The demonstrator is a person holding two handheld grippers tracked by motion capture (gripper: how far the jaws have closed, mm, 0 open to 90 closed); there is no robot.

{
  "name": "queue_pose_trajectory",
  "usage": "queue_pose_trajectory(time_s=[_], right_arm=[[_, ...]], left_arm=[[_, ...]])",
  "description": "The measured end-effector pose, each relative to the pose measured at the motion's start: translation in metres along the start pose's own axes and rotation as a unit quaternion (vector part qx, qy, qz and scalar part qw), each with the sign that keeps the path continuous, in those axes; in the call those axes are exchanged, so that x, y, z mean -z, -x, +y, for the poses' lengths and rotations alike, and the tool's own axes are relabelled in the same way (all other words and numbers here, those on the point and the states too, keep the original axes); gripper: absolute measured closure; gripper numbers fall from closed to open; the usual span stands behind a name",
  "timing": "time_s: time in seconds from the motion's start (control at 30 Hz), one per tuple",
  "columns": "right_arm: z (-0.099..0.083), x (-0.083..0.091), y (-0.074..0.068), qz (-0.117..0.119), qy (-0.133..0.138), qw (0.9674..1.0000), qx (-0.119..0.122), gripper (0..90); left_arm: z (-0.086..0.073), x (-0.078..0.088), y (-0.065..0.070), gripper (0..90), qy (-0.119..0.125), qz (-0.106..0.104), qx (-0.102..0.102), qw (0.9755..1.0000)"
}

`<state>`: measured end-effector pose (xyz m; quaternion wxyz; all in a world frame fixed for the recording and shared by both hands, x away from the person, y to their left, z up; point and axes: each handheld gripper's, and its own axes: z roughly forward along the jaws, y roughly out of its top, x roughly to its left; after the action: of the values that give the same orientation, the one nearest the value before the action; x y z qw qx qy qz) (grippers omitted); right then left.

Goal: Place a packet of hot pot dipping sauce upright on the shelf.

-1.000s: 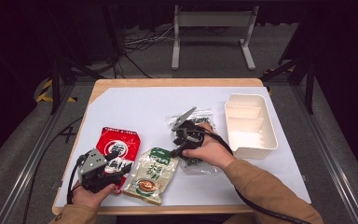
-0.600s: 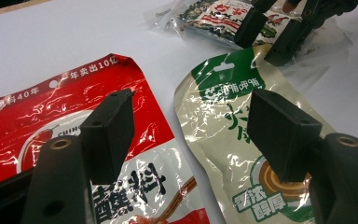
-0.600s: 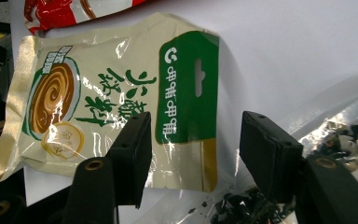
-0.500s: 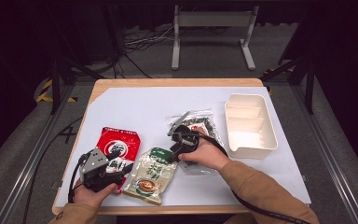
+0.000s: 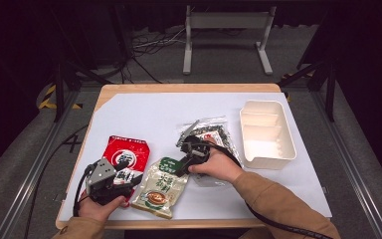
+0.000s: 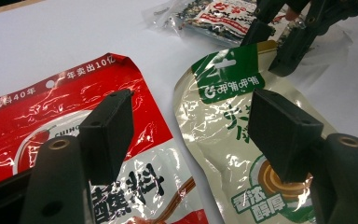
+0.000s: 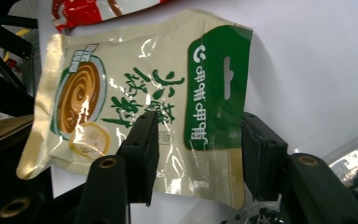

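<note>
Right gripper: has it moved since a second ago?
Yes. In the high view the right gripper has swung away from the white tray, off the clear packet, toward the green pouch. Its jaws have just been closing over the pouch's top edge.

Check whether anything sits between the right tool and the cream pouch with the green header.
Nothing visible does. The right tool is at the cream pouch, its jaws straddling the green header corner and just closing in. The red pouch lies to one side, the clear seaweed bag behind the hand.
</note>
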<state>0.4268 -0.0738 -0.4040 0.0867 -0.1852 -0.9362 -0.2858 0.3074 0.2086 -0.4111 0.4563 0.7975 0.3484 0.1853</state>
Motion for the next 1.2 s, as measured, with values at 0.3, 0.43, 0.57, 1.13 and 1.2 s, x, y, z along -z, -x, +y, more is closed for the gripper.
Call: queue_pose_trajectory(time_s=[0.3, 0.43, 0.57, 1.13, 1.2], right_arm=[[0.006, 0.0, -0.018, 0.038, -0.005, 0.9989, 0.028, 58.5], [0.008, -0.01, -0.021, 0.038, -0.026, 0.9977, 0.049, 57.5], [0.007, -0.02, -0.023, 0.03, -0.052, 0.9969, 0.052, 57.3], [0.007, -0.032, -0.02, -0.03, -0.077, 0.9915, 0.101, 88.1], [0.008, -0.031, -0.02, -0.029, -0.075, 0.9918, 0.099, 88.6]], left_arm=[[0.0, -0.002, 0.0, 31.4, -0.001, -0.003, 0.0, 1.0], [0.0, -0.002, 0.0, 31.3, -0.001, -0.003, 0.001, 1.0], [-0.001, -0.002, -0.001, 31.2, -0.001, -0.003, 0.0, 1.0], [-0.001, -0.002, -0.003, 30.9, -0.006, 0.006, 0.005, 0.9999], [-0.001, -0.002, -0.003, 30.9, -0.005, 0.006, 0.005, 1.0]])
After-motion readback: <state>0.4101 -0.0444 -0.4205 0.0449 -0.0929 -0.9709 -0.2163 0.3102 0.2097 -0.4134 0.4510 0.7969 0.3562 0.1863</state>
